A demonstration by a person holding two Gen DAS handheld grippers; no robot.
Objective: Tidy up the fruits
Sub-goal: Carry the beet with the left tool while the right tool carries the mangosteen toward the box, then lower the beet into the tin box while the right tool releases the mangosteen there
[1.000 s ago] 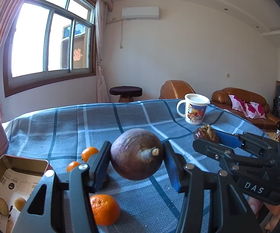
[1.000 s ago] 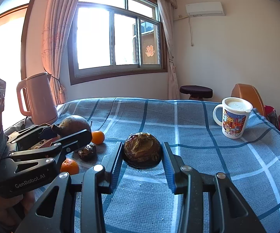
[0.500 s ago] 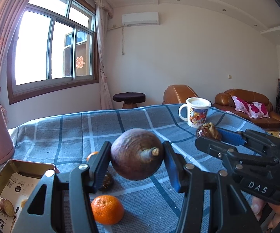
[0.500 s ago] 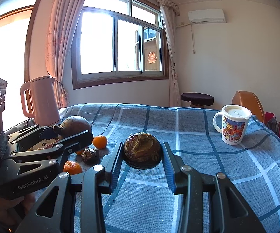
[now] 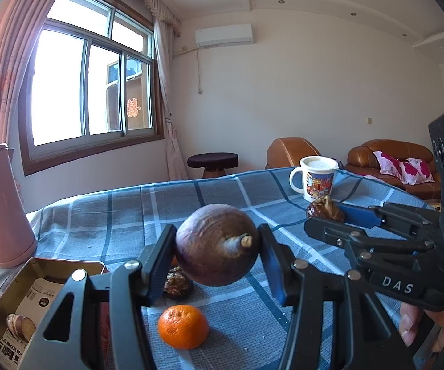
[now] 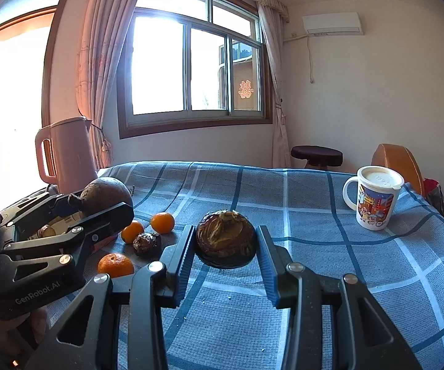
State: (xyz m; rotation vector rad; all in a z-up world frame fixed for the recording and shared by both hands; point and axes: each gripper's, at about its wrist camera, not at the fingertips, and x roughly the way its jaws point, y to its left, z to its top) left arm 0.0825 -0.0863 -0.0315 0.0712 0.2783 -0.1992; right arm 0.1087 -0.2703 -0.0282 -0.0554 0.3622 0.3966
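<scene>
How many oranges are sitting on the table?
3: one orange nearest the camera, a second orange by the left tongs, a third orange just behind. Others may be hidden.

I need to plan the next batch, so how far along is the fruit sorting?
Nothing looks sorted yet. The left gripper holds a purple fruit and the right gripper holds a wrinkled brown fruit. Three oranges and a small dark fruit still lie on the tablecloth.

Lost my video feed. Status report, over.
Left tool shut on big purple fruit, right tool shut on wrinkled dark fruit. Both off the cloth. Oranges and open tin below left tool.
</scene>
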